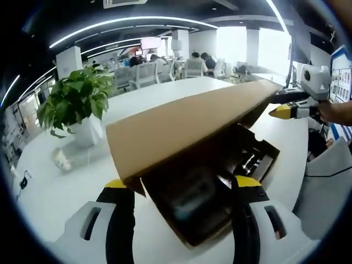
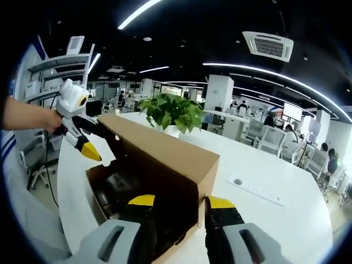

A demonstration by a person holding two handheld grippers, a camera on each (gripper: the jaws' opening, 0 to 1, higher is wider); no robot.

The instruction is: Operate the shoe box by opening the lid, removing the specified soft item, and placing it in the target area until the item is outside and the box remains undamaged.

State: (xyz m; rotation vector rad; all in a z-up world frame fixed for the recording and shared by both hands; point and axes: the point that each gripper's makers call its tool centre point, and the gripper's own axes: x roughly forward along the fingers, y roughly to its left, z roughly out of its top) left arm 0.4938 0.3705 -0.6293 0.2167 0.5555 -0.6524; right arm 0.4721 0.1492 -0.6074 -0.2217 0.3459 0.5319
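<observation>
The shoe box (image 1: 220, 165) sits on the white counter (image 1: 165, 93), its cardboard lid (image 1: 187, 124) raised. Each claw, left (image 1: 182, 190) and right (image 2: 177, 206), pinches a lid end. The light, stiff card probably creases easily. Dark contents (image 2: 118, 190) are unclear.

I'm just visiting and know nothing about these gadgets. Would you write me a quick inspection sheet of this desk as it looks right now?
Surface: white table, large and curved.
Job's things: cardboard shoe box with its lid lifted and tilted; dark contents inside, too dim to identify.
Clutter: potted plant in a white pot; small pale object beside it; flat white strip on the table.
Grippers: left gripper at one end of the lid, right gripper at the other, jaws apart either side of the lid edge; grip unclear.
Cables: dark cord at the table edge.
Surroundings: open office with chairs, seated people, ceiling lights, shelving.
</observation>
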